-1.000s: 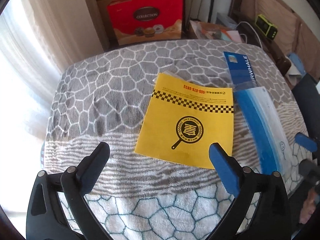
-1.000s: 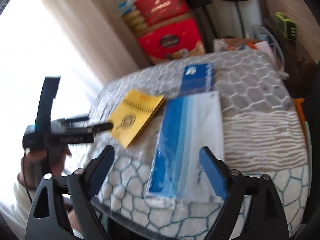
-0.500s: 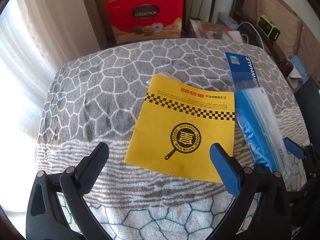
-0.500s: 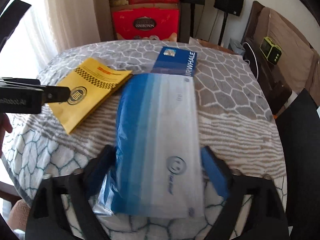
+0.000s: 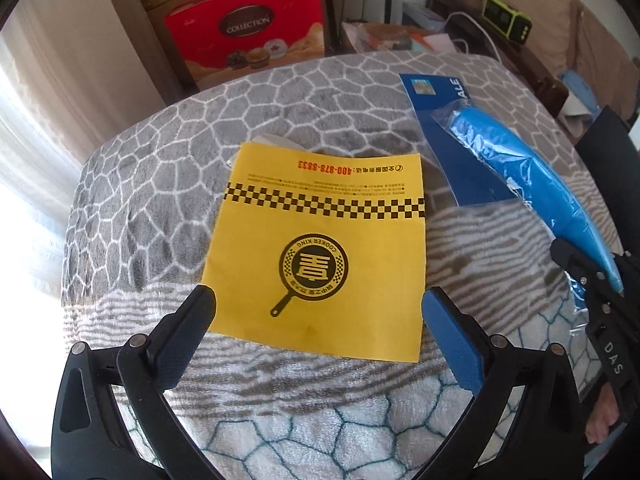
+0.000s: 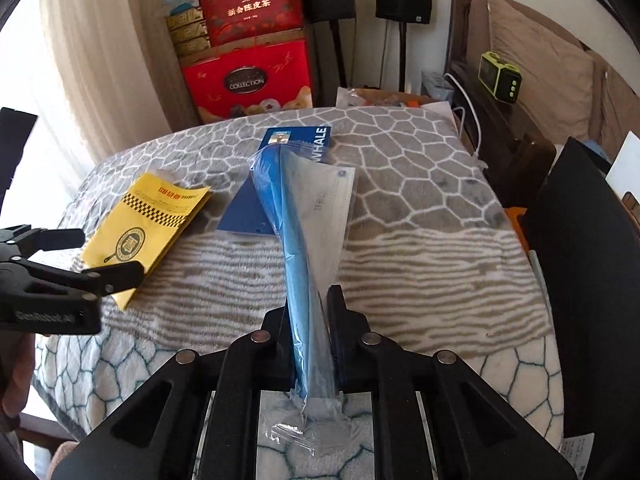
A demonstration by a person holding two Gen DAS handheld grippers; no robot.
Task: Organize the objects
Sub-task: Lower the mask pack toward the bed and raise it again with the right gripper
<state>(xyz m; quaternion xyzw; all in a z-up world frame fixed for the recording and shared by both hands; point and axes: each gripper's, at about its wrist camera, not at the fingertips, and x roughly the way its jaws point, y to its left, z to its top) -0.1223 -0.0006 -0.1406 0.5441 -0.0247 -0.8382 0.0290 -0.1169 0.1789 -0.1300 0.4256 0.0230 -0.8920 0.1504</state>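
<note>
Since a second ago the right gripper (image 6: 307,320) has been closing its jaws, and they are now pinching the near end of the blue plastic bag (image 6: 298,236) — the film is bunching into a narrow ridge between the pads and lifting off the patterned blanket (image 6: 420,264). Earlier that bag was lying flat. Its far end is still resting on the dark blue card (image 6: 296,140) printed with white letters, just right of the yellow booklet (image 5: 324,248). That booklet is lying flat on the blanket, with its frying-pan logo facing up. Over the booklet's near edge the left gripper (image 5: 319,312) is hovering with its jaws wide apart, one finger at each near corner, not touching the paper — it has drawn slightly nearer than before. Beyond the booklet, past the blanket's far edge, a red gift box (image 5: 248,36) marked COLLECTION is standing.
</note>
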